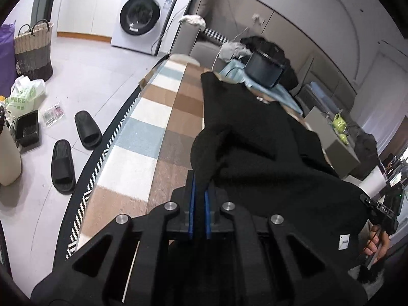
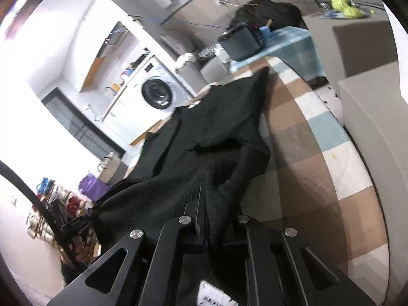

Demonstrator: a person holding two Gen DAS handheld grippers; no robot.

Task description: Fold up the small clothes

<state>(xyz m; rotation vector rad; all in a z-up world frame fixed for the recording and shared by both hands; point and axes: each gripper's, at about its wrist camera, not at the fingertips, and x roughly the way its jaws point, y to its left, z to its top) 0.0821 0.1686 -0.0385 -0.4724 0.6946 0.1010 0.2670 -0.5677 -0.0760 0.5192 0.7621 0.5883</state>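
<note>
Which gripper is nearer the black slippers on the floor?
Left. The left gripper works over the table edge above the black slippers; the right gripper holds the black garment at the far side.

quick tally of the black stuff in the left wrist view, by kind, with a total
black garment held by the grippers: 1
black slippers on the floor: 2
black tray on the floor: 1
black bag on the sofa: 1
total: 5
</note>
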